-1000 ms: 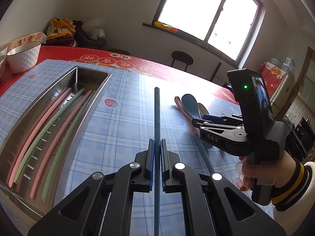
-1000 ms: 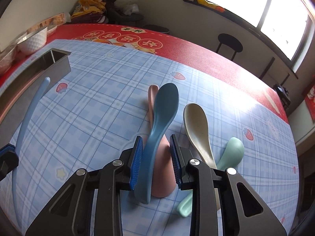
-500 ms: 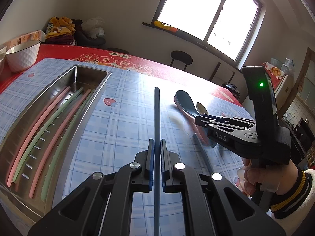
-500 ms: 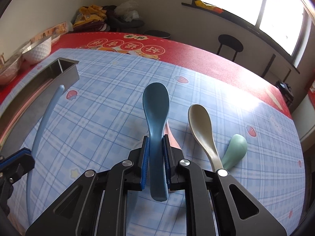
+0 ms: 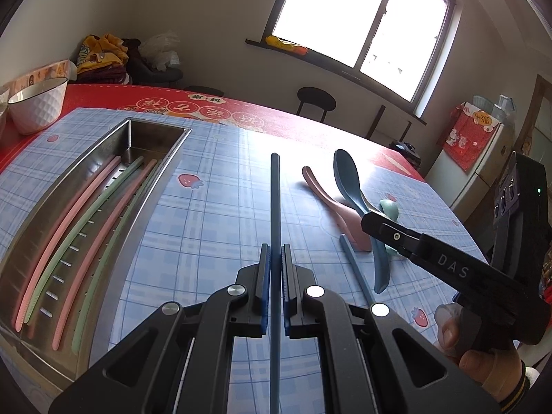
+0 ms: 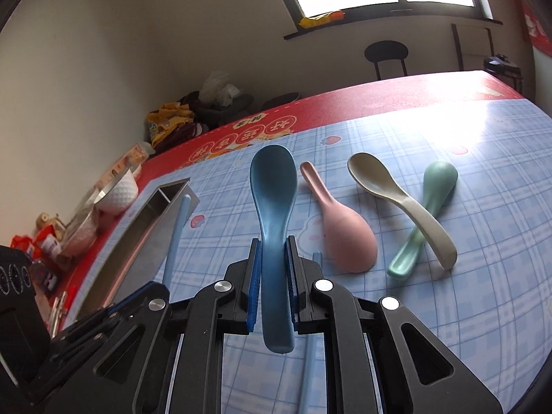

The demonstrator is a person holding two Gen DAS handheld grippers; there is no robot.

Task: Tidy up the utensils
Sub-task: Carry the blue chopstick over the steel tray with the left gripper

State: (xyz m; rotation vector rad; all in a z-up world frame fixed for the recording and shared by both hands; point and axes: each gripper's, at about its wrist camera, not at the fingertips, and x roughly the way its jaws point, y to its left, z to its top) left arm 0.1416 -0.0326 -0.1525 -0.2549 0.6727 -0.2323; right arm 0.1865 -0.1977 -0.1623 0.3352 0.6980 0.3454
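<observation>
The right gripper (image 6: 272,276) points down at a slant over the table, its body rolled to one side, a hand (image 5: 483,355) in a striped cuff wrapped round its grip. Its jaws are clamped on the handle of a dark blue plastic spoon (image 6: 274,214), which is lifted clear of the blue checked tablecloth (image 6: 448,310), bowl forward beyond the fingertips and handle end jutting back between the arms. The left gripper (image 5: 275,289) also slants downward, shut on a slim blue chopstick (image 5: 275,207) that runs straight ahead past its tips.

Right of the held spoon, on the cloth, lie a pink spoon (image 6: 341,231), bowl down, then a beige spoon (image 6: 396,200) crossed over a mint green spoon (image 6: 427,214). A second blue chopstick (image 5: 355,269) lies under the right gripper. Left of the left gripper sits a long stainless steel tray (image 5: 41,224) holding pink and green chopsticks (image 5: 86,214) lengthwise. Beyond its far end stands a white dimpled bowl (image 5: 38,103).
</observation>
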